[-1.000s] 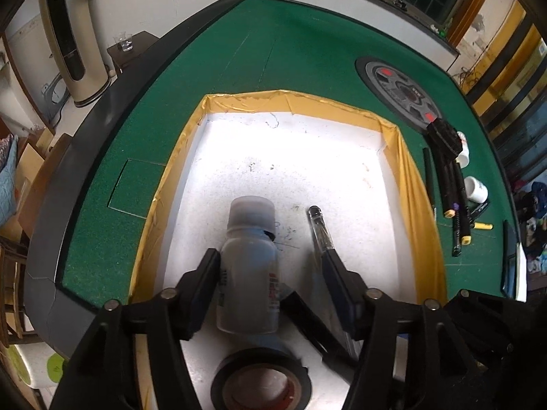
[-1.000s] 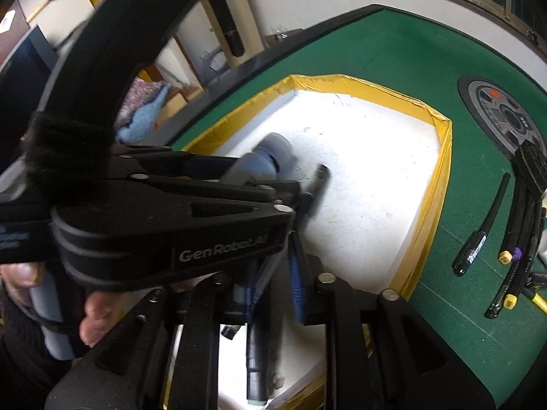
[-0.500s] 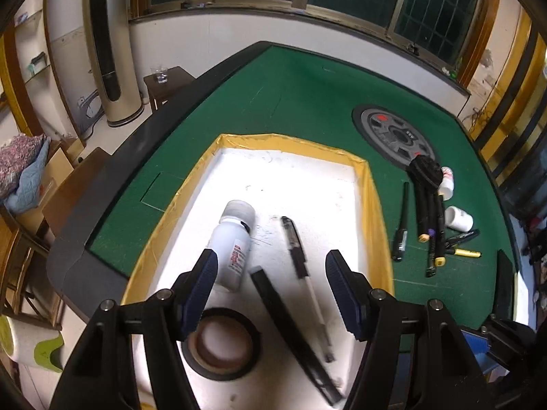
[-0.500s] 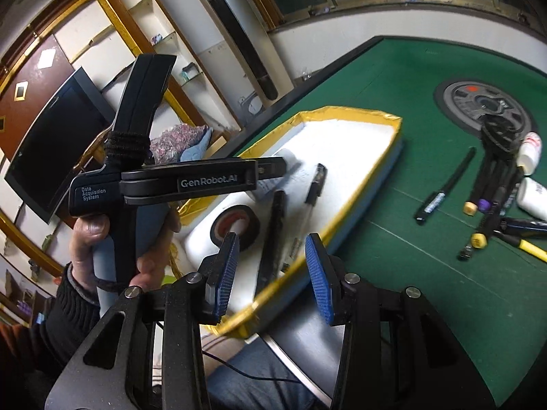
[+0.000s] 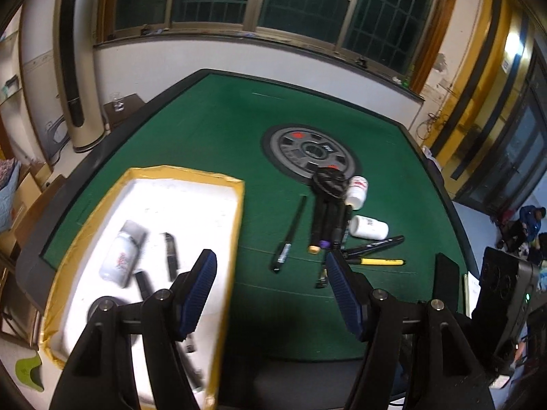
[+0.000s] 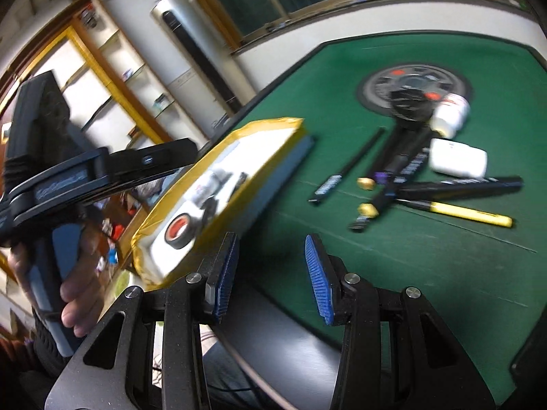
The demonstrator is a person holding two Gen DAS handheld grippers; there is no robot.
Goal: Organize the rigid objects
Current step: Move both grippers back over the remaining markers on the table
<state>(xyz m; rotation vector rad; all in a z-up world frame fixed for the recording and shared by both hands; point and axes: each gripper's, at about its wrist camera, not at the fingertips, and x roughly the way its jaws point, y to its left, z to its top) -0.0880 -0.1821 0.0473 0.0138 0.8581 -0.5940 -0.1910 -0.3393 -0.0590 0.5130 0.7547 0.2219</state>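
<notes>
A tray (image 5: 236,225) sits on the left part of the worktop (image 5: 212,130). In it lie a bottle (image 5: 121,254), a pen (image 5: 171,256) to the bottle's right, and a tape roll (image 6: 179,230) nearest the viewer. Right of the tray, a cluster of markers (image 5: 328,222) and two small bottles (image 5: 369,227) lies on the worktop, with a round disc (image 5: 307,152) behind them.

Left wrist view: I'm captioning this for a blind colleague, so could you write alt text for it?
An open, empty left tool hangs over a green table. To its left, a yellow-edged white tray holds a white bottle and dark pens; pens and two small white bottles lie loose on the right.
</notes>
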